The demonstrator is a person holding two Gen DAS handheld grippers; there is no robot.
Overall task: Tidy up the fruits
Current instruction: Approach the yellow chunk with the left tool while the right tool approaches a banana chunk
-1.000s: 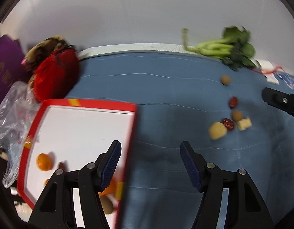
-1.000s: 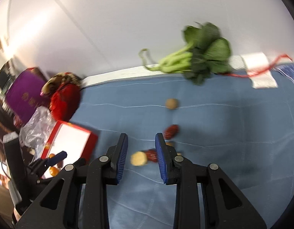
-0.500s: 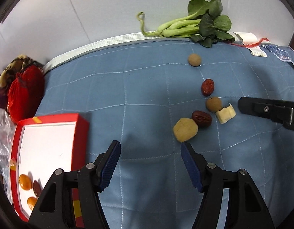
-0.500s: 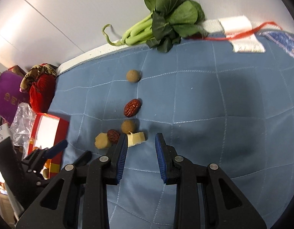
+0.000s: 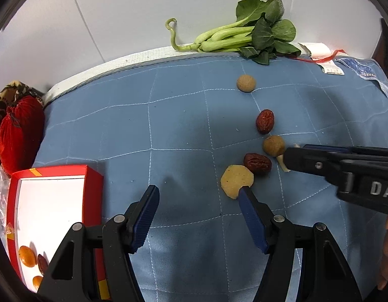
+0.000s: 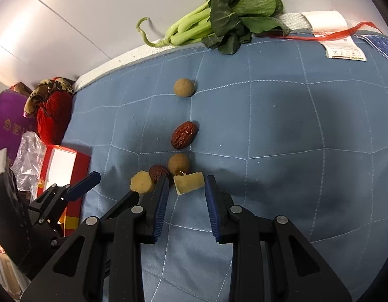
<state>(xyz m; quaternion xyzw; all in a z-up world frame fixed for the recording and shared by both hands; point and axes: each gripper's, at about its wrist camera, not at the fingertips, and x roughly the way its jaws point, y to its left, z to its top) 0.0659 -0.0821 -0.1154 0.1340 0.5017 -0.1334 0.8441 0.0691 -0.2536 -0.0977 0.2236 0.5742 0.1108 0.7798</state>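
Small fruits lie on a blue quilted mat (image 5: 183,130): two tan round longans (image 5: 246,83) (image 5: 274,145), two red dates (image 5: 265,124) (image 5: 257,163), a yellow peeled piece (image 5: 236,180) and a pale yellow chunk (image 6: 188,182). My right gripper (image 6: 185,185) is open, its fingers on either side of the pale chunk, just short of it. My left gripper (image 5: 199,201) is open and empty, its right finger tip just below the yellow peeled piece. A red-rimmed white tray (image 5: 50,201) at the left holds small orange fruits (image 5: 27,259) and a date.
A bunch of green bok choy (image 5: 244,37) lies at the mat's far edge by the white wall. A red pouch (image 5: 19,130) and clear plastic bag (image 6: 27,156) sit at the left beside a purple box (image 6: 7,125). A label with red string (image 6: 342,42) lies far right.
Both grippers have moved toward the fruit cluster. The right gripper's jaws have opened wider and now flank the pale chunk. The left gripper swung right, away from the tray.
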